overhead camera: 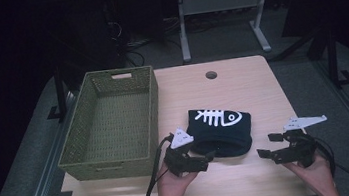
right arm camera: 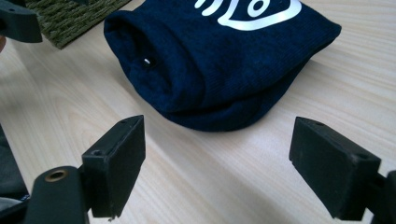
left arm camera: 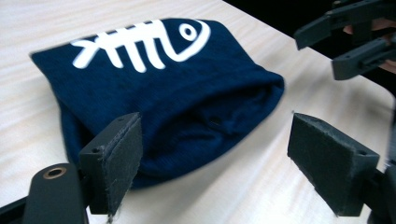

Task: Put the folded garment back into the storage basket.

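A dim room with cables and metal frame legs is seen behind a pale wooden desk (overhead camera: 241, 80). On the desk a dark blue knitted hat (overhead camera: 221, 130) with a white fish-skeleton print is laid flat, just to the right of an empty green woven basket (overhead camera: 115, 120); the hat's open brim is turned toward the person.

The likeliest fault, judged from here, is a shallow pinch: if only the top layer of the brim is caught, the hat may be dragged or unfolded rather than lifted, and the loose knit may slip out between the pads. A second risk is the near wall of the basket, against which a drooping hat could be snagged on the way across. The two grippers could also be brought together at the brim and collide.

The left gripper (overhead camera: 198, 161) is held at the hat's near-left edge, its fingers (left arm camera: 116, 158) spread wide, with one pad close against the brim; actual contact cannot be confirmed. The right gripper (overhead camera: 269, 145) is kept apart from the hat, to its right, with fingers (right arm camera: 119, 163) equally wide and nothing held between them.
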{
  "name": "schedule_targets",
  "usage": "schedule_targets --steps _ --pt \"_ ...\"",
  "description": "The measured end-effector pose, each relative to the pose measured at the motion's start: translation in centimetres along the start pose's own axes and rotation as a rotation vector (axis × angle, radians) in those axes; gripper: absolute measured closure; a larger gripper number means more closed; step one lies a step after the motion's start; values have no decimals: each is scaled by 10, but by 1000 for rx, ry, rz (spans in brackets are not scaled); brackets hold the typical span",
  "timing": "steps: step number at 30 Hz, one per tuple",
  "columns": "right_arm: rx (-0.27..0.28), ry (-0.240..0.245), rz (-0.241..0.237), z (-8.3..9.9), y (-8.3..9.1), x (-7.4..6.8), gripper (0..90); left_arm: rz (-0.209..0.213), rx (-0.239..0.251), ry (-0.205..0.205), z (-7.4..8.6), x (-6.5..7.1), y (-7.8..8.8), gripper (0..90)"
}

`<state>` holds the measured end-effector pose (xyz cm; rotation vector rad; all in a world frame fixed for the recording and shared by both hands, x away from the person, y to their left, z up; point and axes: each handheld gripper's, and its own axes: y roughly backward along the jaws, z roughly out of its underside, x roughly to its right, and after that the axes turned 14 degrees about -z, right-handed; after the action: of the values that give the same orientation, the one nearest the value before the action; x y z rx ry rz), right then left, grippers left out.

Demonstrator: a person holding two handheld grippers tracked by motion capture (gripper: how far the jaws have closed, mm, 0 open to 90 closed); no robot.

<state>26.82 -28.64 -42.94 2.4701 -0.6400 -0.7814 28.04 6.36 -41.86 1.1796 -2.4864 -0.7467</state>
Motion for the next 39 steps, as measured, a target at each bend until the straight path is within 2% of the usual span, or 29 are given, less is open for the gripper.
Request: schedule_targets --steps 7,10,12,13,15,16,20,24,25,33,36,39 --pt "-20 -20 -15 -15 -6 10 182 -46 1 32 -10 -13 -11 178" --pt "-19 -28 -18 -22 -9 15 182 -61 -12 52 -12 -18 -17 178" --pt "-22 -40 -12 -27 -10 18 182 -62 -14 58 -12 -19 -18 178" --pt "-21 -43 -15 -29 -11 19 188 -44 -18 82 -13 -22 -21 178" --pt "-35 -53 -10 -33 -13 23 191 -69 -19 73 -15 -22 -24 180" --pt "-37 -53 -8 -35 -15 25 193 -60 -21 83 -16 -23 -26 180" --pt "-47 -82 -2 -41 -19 34 186 -89 -22 77 -19 -25 -32 181" --pt "-51 -85 1 -45 -22 38 185 -102 -42 90 -19 -30 -39 183" --pt "-45 -89 -2 -48 -24 41 186 -121 -54 86 -18 -31 -43 183" --pt "-48 -128 6 -50 -35 55 193 -144 -98 116 -17 -40 -57 187" --pt "-44 -156 -16 -50 -41 60 198 -166 -120 120 -17 -41 -62 201" --pt "-38 -167 -21 -50 -45 64 217 -163 -122 153 -18 -44 -65 209"
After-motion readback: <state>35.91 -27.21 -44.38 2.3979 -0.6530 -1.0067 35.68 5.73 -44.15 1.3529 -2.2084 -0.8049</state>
